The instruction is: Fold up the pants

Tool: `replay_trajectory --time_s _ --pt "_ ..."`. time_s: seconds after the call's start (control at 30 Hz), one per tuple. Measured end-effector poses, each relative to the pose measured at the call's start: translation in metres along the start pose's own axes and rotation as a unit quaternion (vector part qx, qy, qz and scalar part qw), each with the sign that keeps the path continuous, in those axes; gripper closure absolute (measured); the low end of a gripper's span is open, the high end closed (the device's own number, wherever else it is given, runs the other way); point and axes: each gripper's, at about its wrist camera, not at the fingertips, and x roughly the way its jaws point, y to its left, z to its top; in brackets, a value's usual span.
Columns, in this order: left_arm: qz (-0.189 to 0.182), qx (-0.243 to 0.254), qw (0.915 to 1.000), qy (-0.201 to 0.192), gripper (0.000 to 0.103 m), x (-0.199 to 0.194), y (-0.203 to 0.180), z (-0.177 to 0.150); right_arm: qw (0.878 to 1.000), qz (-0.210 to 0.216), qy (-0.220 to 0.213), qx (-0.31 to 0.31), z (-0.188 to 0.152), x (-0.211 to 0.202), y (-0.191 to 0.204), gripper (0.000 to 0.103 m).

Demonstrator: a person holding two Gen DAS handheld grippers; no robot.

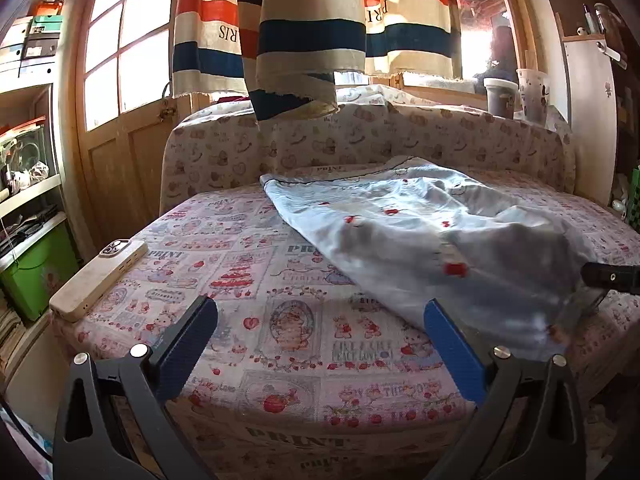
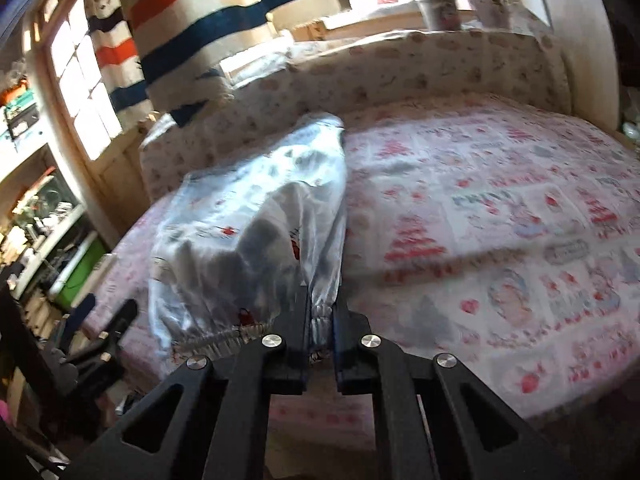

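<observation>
- Right gripper [image 2: 320,320]: jaws closed tight on the elastic waistband of the pants [image 2: 256,232], with gathered fabric pinched between the pads near the bed's front edge.
- Left gripper [image 1: 320,312]: jaws spread wide apart over the printed bedsheet [image 1: 248,264], holding nothing; its right blue pad [image 1: 448,344] sits just beside the near hem of the pants.
- Pants: pale blue with small red motifs, lying rumpled diagonally across the bed, legs running toward the padded headboard [image 1: 360,140].
- Open room: bare sheet lies to the right of the pants in the right wrist view; a phone [image 1: 100,276] rests at the bed's left edge, well apart from the garment.
- Containers: two tubs [image 1: 516,92] stand on the ledge behind the headboard; contents cannot be told. A green bin [image 1: 36,268] sits under shelving at left.
- Room: striped fabric [image 1: 312,32] hangs before sunlit wooden windows.
</observation>
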Motion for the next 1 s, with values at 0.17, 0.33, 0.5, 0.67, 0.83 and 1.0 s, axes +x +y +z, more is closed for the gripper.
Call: replay_trajectory --time_s 0.17,0.33,0.5,0.67,0.83,1.0 --pt "0.011 0.008 0.9999 -0.001 0.0 0.0 0.003 0.005 0.998 -0.057 -0.018 0.017 0.014 -0.007 -0.031 0.094" --pt "0.015 0.003 0.9999 0.005 0.0 0.012 0.012 0.024 0.99 -0.134 -0.031 0.002 0.04 -0.006 -0.06 0.094" --pt "0.008 -0.005 0.9999 -0.005 0.0 0.023 0.019 0.047 0.987 -0.155 -0.034 -0.001 0.062 0.001 -0.077 0.094" --pt "-0.02 -0.005 0.9997 0.012 0.002 0.042 0.022 0.057 0.986 -0.163 -0.034 -0.022 0.056 0.003 -0.068 0.094" --pt "-0.02 -0.01 0.999 0.038 0.018 0.077 0.037 0.08 0.99 -0.142 -0.022 0.012 0.055 0.001 -0.086 0.089" --pt "-0.041 -0.037 0.9937 0.098 0.036 0.123 0.055 0.103 0.983 -0.176 -0.052 0.017 0.058 -0.011 -0.091 0.08"
